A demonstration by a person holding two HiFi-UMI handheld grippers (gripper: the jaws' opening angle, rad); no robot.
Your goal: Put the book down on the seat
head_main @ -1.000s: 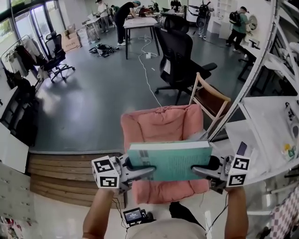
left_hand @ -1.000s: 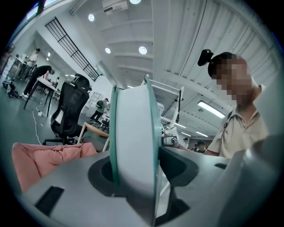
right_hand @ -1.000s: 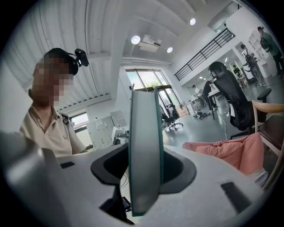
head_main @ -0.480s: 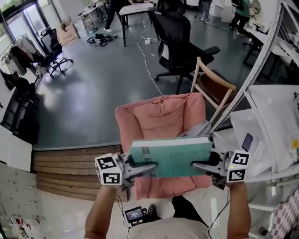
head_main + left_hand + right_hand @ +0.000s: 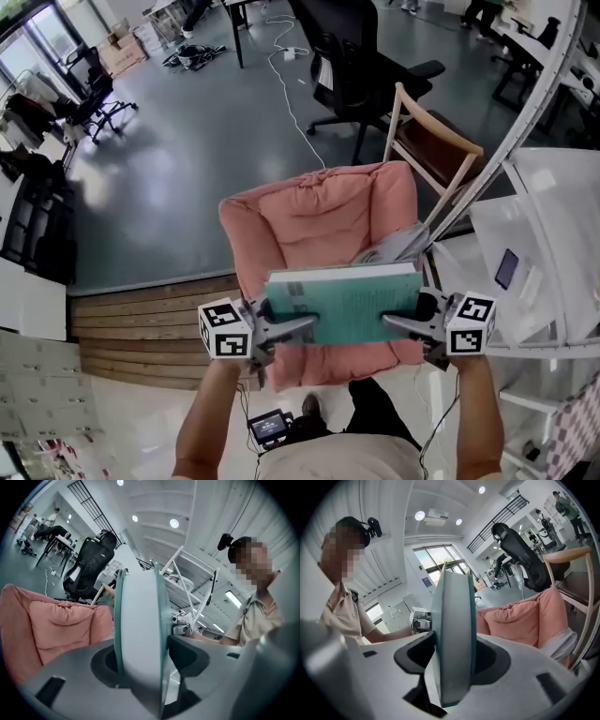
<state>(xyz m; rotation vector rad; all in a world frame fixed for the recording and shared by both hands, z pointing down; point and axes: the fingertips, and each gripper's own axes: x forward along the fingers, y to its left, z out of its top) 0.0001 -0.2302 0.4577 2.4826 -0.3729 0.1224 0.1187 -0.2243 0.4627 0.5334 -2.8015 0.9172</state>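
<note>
Head view: forearms (image 5: 202, 417) (image 5: 478, 412) outstretched, parallel, behind book (image 5: 342, 302)

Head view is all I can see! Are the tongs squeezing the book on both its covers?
Observer: Yes. The left gripper view shows the left tongs with a pad against each teal cover of the book.
Operator: And the other tongs?
Observer: The right tongs have just been opening a bit, yet the book sits between them, both pads touching it.
Operator: What's behind the book there?
Observer: The person holding the tongs, in a beige shirt, with a black camera on the head.
</note>
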